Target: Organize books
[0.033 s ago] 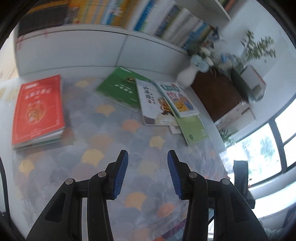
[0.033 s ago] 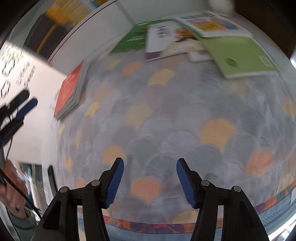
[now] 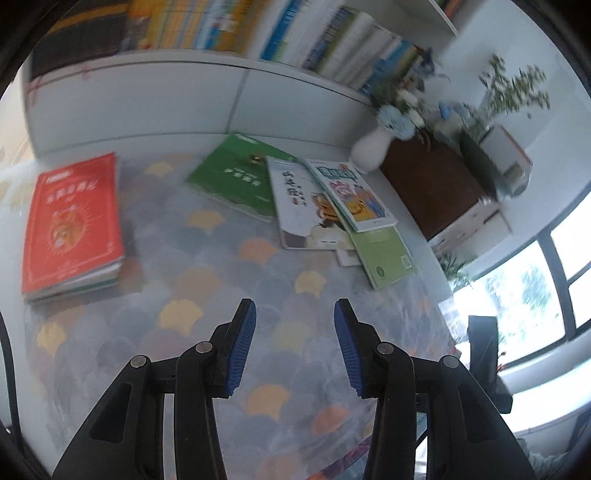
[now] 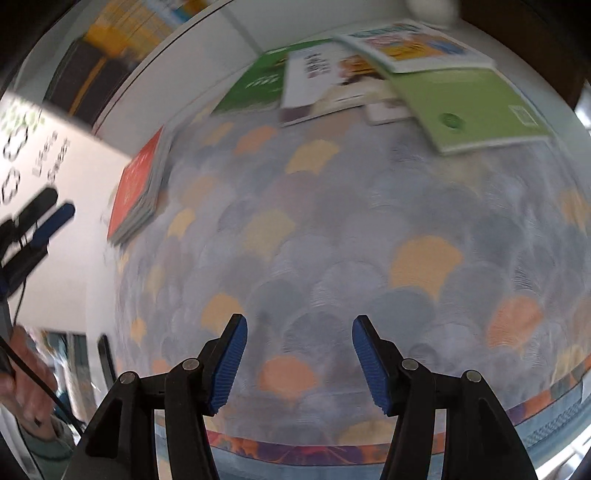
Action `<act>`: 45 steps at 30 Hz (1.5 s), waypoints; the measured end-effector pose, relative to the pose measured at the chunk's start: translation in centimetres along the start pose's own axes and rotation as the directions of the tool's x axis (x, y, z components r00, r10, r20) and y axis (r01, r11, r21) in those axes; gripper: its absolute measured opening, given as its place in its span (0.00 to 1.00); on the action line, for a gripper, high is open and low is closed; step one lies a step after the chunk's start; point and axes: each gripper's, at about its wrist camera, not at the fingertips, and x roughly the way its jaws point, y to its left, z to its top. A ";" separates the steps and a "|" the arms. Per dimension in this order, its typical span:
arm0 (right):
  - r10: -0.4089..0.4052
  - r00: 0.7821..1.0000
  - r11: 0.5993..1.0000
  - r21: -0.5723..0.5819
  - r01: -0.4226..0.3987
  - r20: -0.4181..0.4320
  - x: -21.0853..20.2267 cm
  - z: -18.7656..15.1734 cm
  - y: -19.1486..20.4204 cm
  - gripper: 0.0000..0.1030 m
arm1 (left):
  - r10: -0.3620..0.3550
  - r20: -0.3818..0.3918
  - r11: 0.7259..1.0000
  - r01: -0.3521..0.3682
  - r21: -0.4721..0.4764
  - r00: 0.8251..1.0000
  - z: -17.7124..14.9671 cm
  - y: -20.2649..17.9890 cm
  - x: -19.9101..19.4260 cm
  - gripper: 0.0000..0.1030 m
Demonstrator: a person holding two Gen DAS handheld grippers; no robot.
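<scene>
A stack of books with a red cover (image 3: 72, 225) lies at the left of the patterned tablecloth (image 3: 207, 280). At the far right several books overlap: a dark green one (image 3: 236, 173), a white one (image 3: 299, 206), a colourful one (image 3: 351, 192) on top and a light green one (image 3: 384, 254). My left gripper (image 3: 294, 314) hovers open above bare cloth, holding nothing. My right gripper (image 4: 299, 328) is open over the cloth near the table's front edge, nothing between its pads. In the right wrist view the red stack (image 4: 135, 184) sits left, the light green book (image 4: 472, 107) far right, and the left gripper (image 4: 40, 218) at the left edge.
A white shelf unit with a row of upright books (image 3: 258, 33) runs along the table's back. A white vase of flowers (image 3: 369, 151) and a brown cabinet (image 3: 432, 184) stand at the right corner, by a window (image 3: 535, 288). A person's hand (image 4: 22, 369) shows low left.
</scene>
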 end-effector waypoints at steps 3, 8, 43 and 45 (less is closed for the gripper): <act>0.024 0.999 1.000 0.006 -0.024 0.030 -1.3 1.1 -1.6 0.56 | -0.001 0.021 1.000 0.001 0.021 1.000 1.3 -2.6 0.9 0.40; 0.017 0.997 1.000 -0.018 -0.015 0.077 -3.7 3.5 -4.7 0.56 | -0.035 -0.002 0.999 0.035 0.006 0.999 3.4 -6.1 4.4 0.43; -0.115 0.969 0.990 -0.049 0.129 0.218 0.9 31.1 -18.9 0.36 | 0.021 -0.201 1.000 -0.025 -0.016 0.979 14.7 -9.1 31.9 0.43; -0.099 0.973 0.990 -0.079 0.117 0.210 1.2 31.6 -18.1 0.36 | 0.021 -0.203 0.999 -0.028 -0.027 0.979 14.8 -8.7 32.3 0.43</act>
